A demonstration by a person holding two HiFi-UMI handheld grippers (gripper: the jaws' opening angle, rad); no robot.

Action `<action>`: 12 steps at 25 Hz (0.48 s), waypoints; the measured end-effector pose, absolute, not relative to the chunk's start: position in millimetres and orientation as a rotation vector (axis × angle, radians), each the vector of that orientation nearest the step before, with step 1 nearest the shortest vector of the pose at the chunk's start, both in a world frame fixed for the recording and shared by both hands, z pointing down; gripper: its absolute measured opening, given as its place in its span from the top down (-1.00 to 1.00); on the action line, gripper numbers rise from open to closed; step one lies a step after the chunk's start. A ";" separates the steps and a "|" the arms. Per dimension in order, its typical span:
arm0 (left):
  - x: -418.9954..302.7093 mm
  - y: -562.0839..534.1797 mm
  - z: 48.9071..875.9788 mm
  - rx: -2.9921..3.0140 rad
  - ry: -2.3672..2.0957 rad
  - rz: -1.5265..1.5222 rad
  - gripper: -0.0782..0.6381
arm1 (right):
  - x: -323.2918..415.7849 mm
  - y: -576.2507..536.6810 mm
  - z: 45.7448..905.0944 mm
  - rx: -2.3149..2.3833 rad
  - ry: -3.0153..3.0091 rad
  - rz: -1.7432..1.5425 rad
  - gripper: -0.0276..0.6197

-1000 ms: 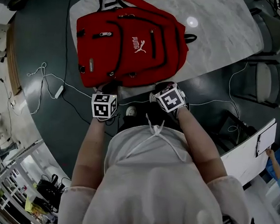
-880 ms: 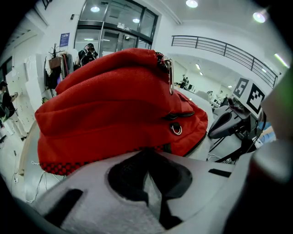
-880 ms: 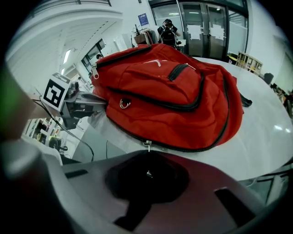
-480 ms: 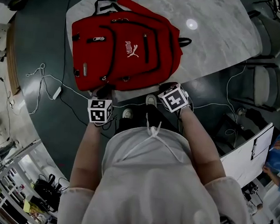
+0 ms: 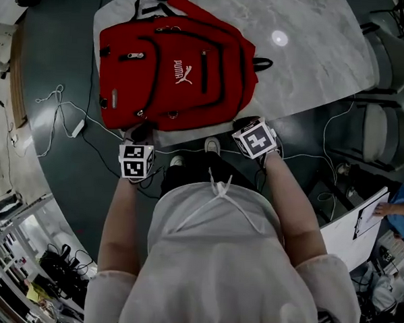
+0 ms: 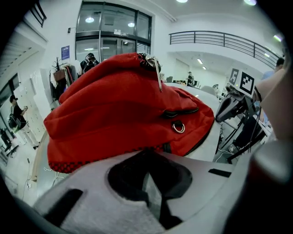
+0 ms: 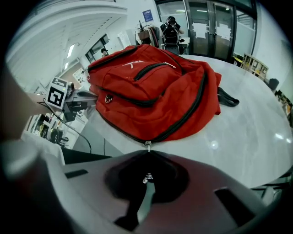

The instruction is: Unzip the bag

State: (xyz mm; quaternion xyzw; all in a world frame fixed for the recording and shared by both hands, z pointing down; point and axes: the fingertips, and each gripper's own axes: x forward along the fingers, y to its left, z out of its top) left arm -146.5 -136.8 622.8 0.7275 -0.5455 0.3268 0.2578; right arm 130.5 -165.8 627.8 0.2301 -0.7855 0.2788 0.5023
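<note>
Altogether on the tabletop (image 5: 308,62): one red backpack (image 5: 173,68), lying flat with its front face and white logo (image 5: 183,71) up, near the edge closest to the person.
Hand-held grippers: two, each carrying one marker cube; both meet the backpack's near edge, well apart from each other.
Left hand-held gripper (image 5: 139,131): at the backpack's near left corner; its jaws are drawn together, and the red bottom hem runs straight into them, so the fabric looks pinched.
Right hand-held gripper (image 5: 244,124): at the near right corner; its jaws are pressed together on the small metal zipper pull (image 7: 146,177), just below the slider (image 7: 147,145) where the dark zipper line ends.
Shoes: two (image 5: 212,146) (image 5: 177,161), on the dark floor between the grippers.
Cables: several pale ones trailing over the floor (image 5: 63,106) to the left and right of the tabletop.
Chairs: two (image 5: 390,59) (image 5: 386,126), at the right of the tabletop.
Head view only: the whole backpack outline, its black straps at the far end, both arms and a clipboard (image 5: 368,217) at the right.
Right gripper view only: the pull between the jaws and the long zipper curving over the backpack's side.
Left gripper view only: one metal ring (image 6: 178,127) on the backpack's side, a second pull (image 6: 158,75) hanging near the top, and the right marker cube (image 6: 247,82) beyond.
Both gripper views: people standing far off by glass doors.
</note>
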 end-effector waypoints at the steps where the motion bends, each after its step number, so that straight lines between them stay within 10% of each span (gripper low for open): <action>1: -146.4 -137.2 623.0 1.972 -1.485 0.888 0.73 | 132.7 -168.2 627.6 0.550 -1.896 0.658 0.83; 12: -148.1 -139.1 624.8 1.959 -1.536 0.902 0.72 | 159.3 -204.4 626.3 0.577 -1.890 0.563 0.83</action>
